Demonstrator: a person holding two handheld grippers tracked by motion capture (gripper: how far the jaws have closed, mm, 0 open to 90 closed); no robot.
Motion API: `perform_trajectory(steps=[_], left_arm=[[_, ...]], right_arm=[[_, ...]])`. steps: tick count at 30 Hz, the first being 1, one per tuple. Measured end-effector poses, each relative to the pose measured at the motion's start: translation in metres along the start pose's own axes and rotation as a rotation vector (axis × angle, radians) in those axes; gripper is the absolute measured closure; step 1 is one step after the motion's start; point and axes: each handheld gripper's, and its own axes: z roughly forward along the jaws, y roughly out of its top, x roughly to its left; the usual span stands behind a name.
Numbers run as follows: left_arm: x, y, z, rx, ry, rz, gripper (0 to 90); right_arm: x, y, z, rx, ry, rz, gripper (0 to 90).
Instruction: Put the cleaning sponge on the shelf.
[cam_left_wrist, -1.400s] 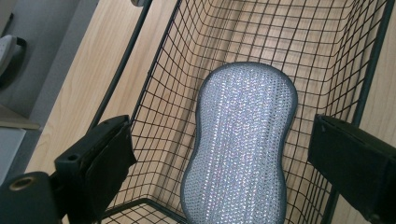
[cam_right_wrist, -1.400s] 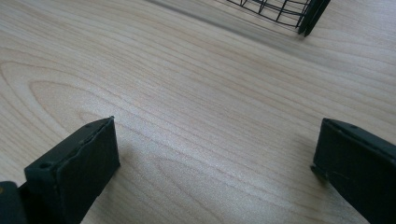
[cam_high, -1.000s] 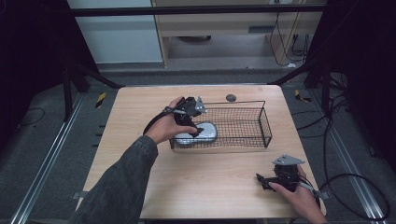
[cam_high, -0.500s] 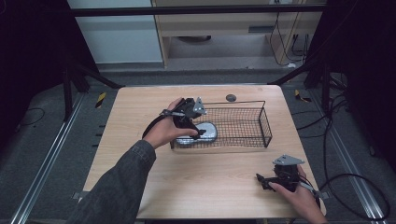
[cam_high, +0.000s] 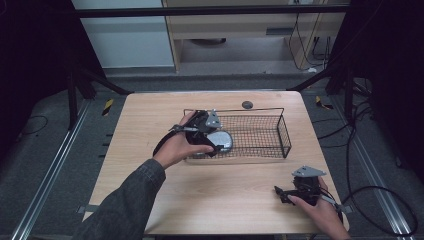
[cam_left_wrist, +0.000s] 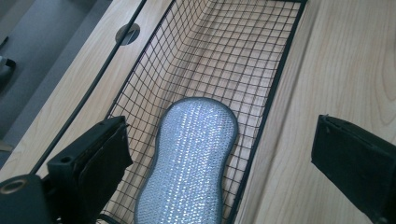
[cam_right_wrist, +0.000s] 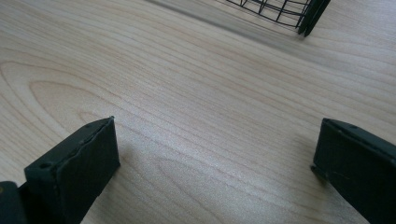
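Sponge (cam_left_wrist: 191, 158) lies flat in the left end of the wire basket (cam_high: 280, 132); my left tool (cam_high: 212, 136) has just been opening, jaws wide and empty, straddling the basket's wall. I'd lift straight up to clear it. Right tool (cam_high: 280, 192) rests open on the table (cam_high: 150, 120)
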Motion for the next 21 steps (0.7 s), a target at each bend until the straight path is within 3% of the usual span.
perform_trajectory(steps=[10,21], left_arm=[[-0.018,-0.004,-0.005,-0.022,-0.012,-0.051,3.4],[-0.039,-0.016,-0.012,-0.041,-0.007,-0.068,3.4]], right_arm=[[0.000,0.000,0.000,0.000,0.000,-0.001,0.3],[0.000,0.000,0.000,0.000,-0.001,-0.002,0.3]])
